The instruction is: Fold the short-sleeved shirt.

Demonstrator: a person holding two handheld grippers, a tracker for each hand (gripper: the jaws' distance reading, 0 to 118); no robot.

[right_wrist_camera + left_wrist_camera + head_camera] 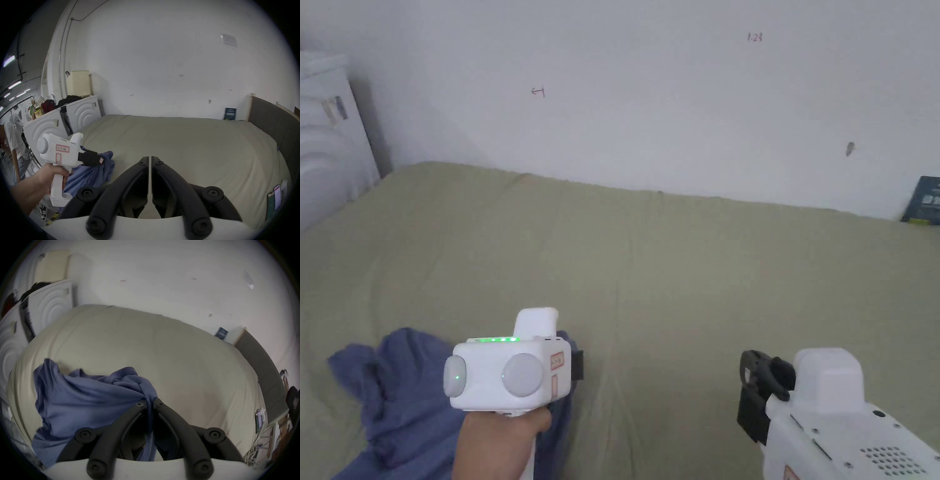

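Note:
A blue short-sleeved shirt (394, 394) lies crumpled at the near left of the olive-sheeted bed (675, 269). In the left gripper view the shirt (84, 399) bunches up into my left gripper (149, 402), whose jaws are shut on a fold of the cloth. The head view shows that left gripper (575, 365) from behind, held by a hand, over the shirt's right edge. My right gripper (150, 160) is shut with nothing between its jaws, hovering over bare sheet to the right of the shirt (97, 172). In the head view the right gripper (753, 400) sits at the lower right.
A white wall (675, 94) runs along the bed's far side. White panels with ring patterns (84, 112) stand at the bed's left end, a dark headboard (272, 123) at the right. A dark blue booklet (925, 201) leans on the wall. A person (11, 146) stands far left.

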